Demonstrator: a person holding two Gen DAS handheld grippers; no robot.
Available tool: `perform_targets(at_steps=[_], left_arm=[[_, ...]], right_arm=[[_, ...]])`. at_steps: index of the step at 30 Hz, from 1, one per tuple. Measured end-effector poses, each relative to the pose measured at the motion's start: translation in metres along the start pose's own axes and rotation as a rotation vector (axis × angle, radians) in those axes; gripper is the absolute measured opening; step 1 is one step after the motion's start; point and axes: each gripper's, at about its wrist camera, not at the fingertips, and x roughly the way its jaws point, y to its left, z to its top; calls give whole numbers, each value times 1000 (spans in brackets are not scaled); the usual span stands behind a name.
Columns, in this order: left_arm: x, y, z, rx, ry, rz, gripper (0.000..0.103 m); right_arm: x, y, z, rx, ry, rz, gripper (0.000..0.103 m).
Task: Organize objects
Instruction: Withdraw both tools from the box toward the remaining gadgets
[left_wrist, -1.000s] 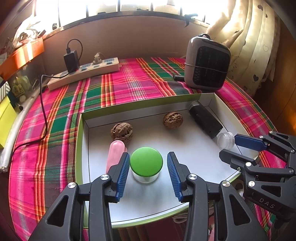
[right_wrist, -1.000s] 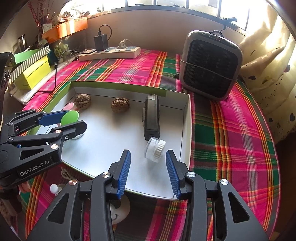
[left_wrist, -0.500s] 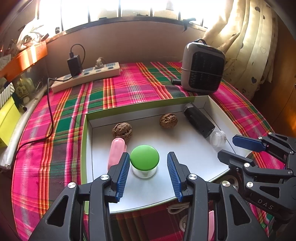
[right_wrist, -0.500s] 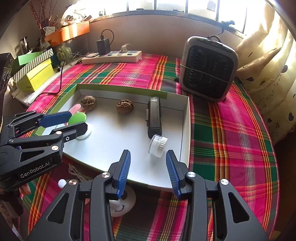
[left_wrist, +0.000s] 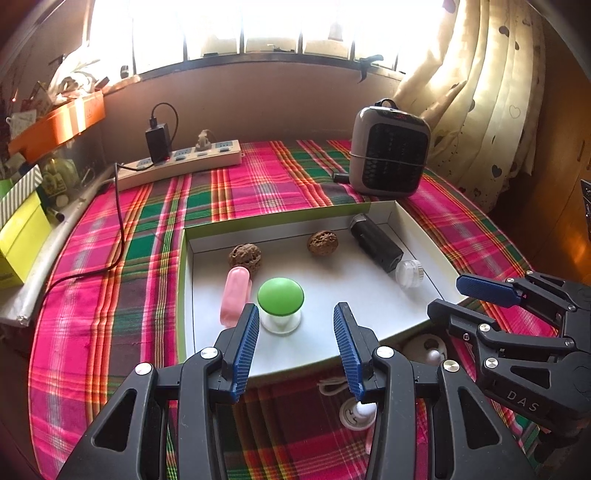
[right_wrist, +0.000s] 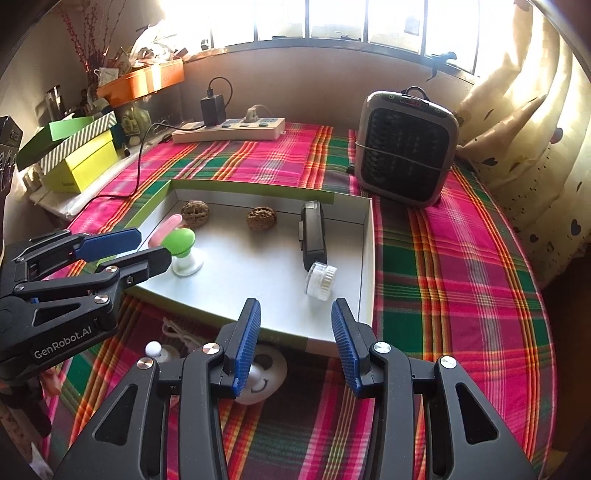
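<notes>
A shallow white tray with a green rim (left_wrist: 181, 295) lies on the plaid cloth. It holds a green-capped clear stand (left_wrist: 280, 297), a pink tube (left_wrist: 234, 295), two walnuts (left_wrist: 244, 256) (left_wrist: 323, 242), a black device (left_wrist: 375, 243) and a small clear jar (left_wrist: 408, 273). My left gripper (left_wrist: 295, 332) hangs open over the tray's near edge, just short of the green cap, with nothing between its fingers. My right gripper (right_wrist: 295, 325) is open too and empty, above the tray's front edge, short of the jar (right_wrist: 319, 278). Each gripper shows in the other's view (left_wrist: 445, 295) (right_wrist: 153, 245).
A grey heater (right_wrist: 404, 147) stands behind the tray's right corner and a power strip (right_wrist: 229, 129) with a charger lies by the back wall. Yellow-green boxes (right_wrist: 81, 162) are stacked at the left. A white smiley disc (right_wrist: 262, 373) and a cord lie under the tray's front edge.
Both grippers have drawn back and up from the tray, so more of the table shows. Their jaws stay as wide as before. The things in the tray have not moved.
</notes>
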Motion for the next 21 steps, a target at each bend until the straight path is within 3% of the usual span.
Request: perform_targets(at_steps=[21], left_arm=[[-30,6,-41,-40,-3,-49,40]], right_arm=[[-23,-4,-36,65,-28,17,45]])
